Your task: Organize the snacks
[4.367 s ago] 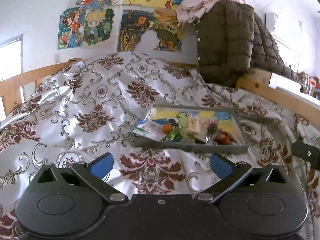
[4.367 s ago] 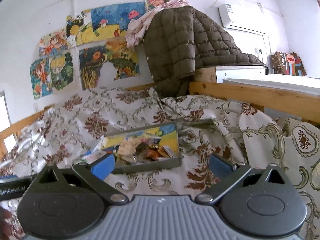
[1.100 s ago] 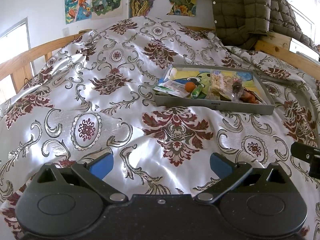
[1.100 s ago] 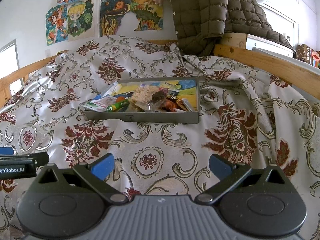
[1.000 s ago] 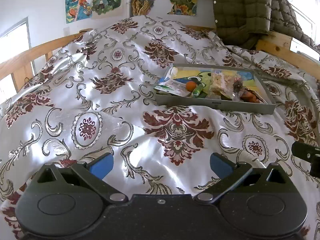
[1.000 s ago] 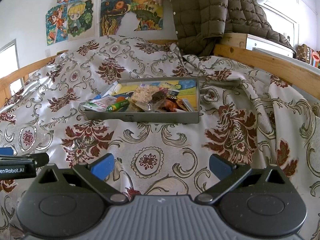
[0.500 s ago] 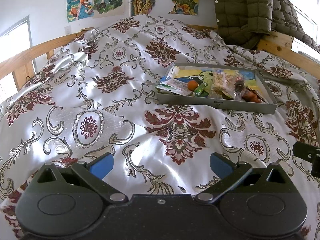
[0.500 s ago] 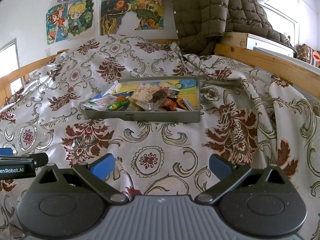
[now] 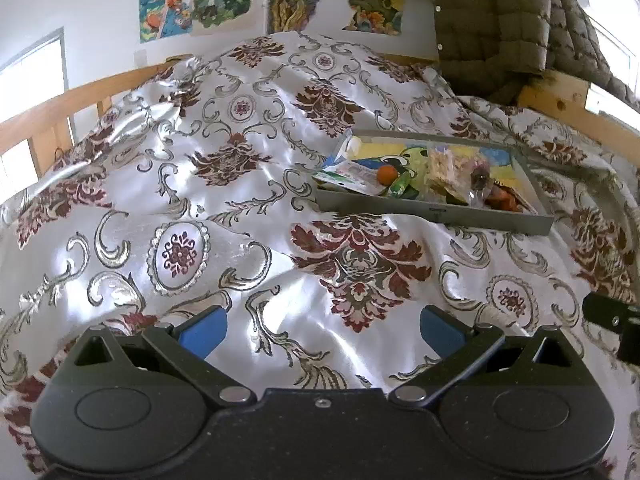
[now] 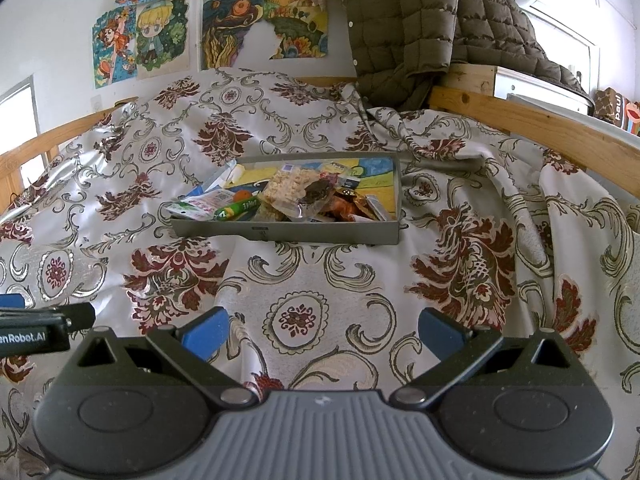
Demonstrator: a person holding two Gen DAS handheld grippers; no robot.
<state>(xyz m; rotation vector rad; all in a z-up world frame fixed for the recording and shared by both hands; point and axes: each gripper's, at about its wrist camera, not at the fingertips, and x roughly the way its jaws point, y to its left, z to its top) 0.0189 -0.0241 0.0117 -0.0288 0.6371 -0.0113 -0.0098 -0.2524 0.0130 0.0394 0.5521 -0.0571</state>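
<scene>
A grey tray (image 9: pixel 436 214) (image 10: pixel 288 232) lies on the patterned bedspread and holds several snacks: a white-green packet (image 9: pixel 348 178) (image 10: pixel 196 205), a green stick pack (image 10: pixel 240 207), an orange round thing (image 9: pixel 386 175), a clear bag of puffed bars (image 10: pixel 290 188) and orange wrappers (image 10: pixel 344 206). My left gripper (image 9: pixel 322 326) is open and empty, low over the bedspread, well short of the tray. My right gripper (image 10: pixel 322 326) is open and empty too, in front of the tray.
The bedspread (image 9: pixel 200 208) is rumpled and shiny. A wooden bed rail (image 10: pixel 540 128) runs along the right, another rail (image 9: pixel 80 96) along the left. A brown quilted jacket (image 10: pixel 420 28) hangs at the back. Posters (image 10: pixel 160 36) cover the wall.
Since 4.4 s ago both grippers have pulled back and tilted down, so the tray sits farther off. In the last second both views crept slightly; both grippers stayed open.
</scene>
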